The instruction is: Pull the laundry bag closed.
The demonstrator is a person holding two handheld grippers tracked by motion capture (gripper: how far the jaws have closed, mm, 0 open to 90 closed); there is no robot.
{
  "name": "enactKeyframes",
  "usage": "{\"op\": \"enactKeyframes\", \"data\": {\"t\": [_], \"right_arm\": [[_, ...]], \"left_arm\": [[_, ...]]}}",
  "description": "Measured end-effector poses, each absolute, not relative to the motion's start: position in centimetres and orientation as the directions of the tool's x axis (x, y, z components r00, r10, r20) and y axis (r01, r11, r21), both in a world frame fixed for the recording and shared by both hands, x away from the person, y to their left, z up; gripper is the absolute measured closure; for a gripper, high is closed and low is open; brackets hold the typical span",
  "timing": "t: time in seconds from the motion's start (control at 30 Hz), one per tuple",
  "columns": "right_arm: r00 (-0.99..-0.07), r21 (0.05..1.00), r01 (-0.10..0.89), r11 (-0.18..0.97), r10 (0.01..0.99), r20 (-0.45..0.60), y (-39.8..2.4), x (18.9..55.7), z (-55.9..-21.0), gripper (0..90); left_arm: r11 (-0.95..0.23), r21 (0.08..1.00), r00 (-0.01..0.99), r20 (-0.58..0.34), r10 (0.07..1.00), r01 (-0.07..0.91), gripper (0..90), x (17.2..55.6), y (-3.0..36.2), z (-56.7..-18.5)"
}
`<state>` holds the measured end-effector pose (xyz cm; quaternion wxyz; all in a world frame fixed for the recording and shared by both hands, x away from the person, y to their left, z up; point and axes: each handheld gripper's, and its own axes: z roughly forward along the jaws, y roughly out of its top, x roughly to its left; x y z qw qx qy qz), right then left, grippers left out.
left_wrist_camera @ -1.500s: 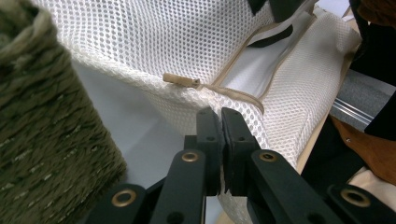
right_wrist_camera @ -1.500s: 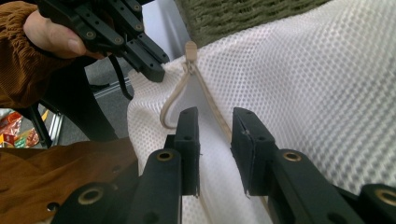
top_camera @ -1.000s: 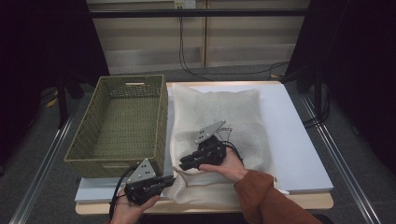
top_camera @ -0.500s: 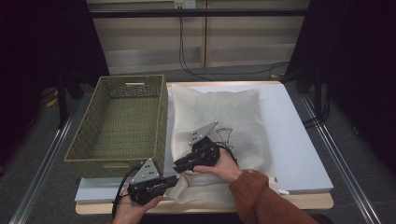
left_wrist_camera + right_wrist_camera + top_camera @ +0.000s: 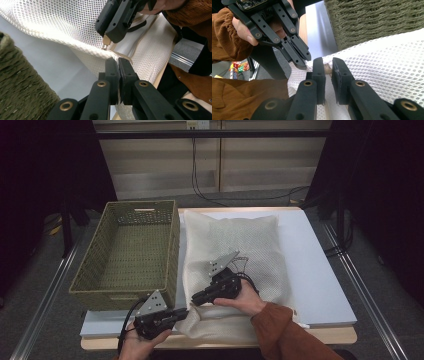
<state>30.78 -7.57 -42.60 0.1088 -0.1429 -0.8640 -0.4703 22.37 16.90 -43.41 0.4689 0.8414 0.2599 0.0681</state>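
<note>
1. Saw a white net bag [image 5: 240,245] flat on the table [image 5: 310,260], just beside the basket [image 5: 172,250], long way running from near edge to far edge.
2. Found the left tongs [image 5: 182,314] shut tight on the bag's near corner, with net pinched between the jaws [image 5: 118,62].
3. Found the right tongs [image 5: 197,297] just beside them, tips almost touching.
4. Had just been closing, those right jaws [image 5: 327,63], with a gap left and the little tan zip pull [image 5: 327,68] between them, not yet squeezed.
5. Spotted the same pull [image 5: 106,43] under the right tongs' nose, a bit past the left tips.
6. Seemed to run along the near edge, that zip, away from the pinched corner.
7. Probably next: pinch the pull, then slide it along that edge, away from the left tongs.
</note>
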Motion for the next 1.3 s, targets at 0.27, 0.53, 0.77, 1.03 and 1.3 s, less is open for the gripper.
{"op": "enactKeyframes", "data": {"t": [0.27, 0.53, 0.77, 1.03, 1.3], "right_arm": [[-0.939, 0.774, 0.34, 0.534, 0.147, 0.311, -7.0, 30.6, -43.1, 82.1], [-0.941, 0.77, 0.338, 0.542, 0.164, 0.297, -7.0, 30.5, -42.9, 82.6], [-0.943, 0.777, 0.332, 0.536, 0.172, 0.285, -7.3, 30.4, -42.5, 82.7], [-0.948, 0.783, 0.318, 0.535, 0.169, 0.27, -7.5, 30.2, -42.0, 82.7], [-0.947, 0.787, 0.32, 0.527, 0.171, 0.271, -7.7, 30.2, -41.9, 82.7]], "left_arm": [[-0.419, 0.828, 0.855, -0.132, 0.502, 0.373, 87.1, 22.3, 17.2, -43.2], [-0.421, 0.823, 0.855, -0.142, 0.499, 0.383, 83.1, 22.5, 17.2, -43.4], [-0.424, 0.817, 0.85, -0.142, 0.508, 0.39, 72.2, 23.0, 16.9, -43.2], [-0.447, 0.806, 0.854, -0.131, 0.504, 0.388, 73.1, 24.2, 16.0, -42.5], [-0.417, 0.816, 0.846, -0.153, 0.511, 0.4, 80.8, 24.4, 16.3, -42.5]]}}
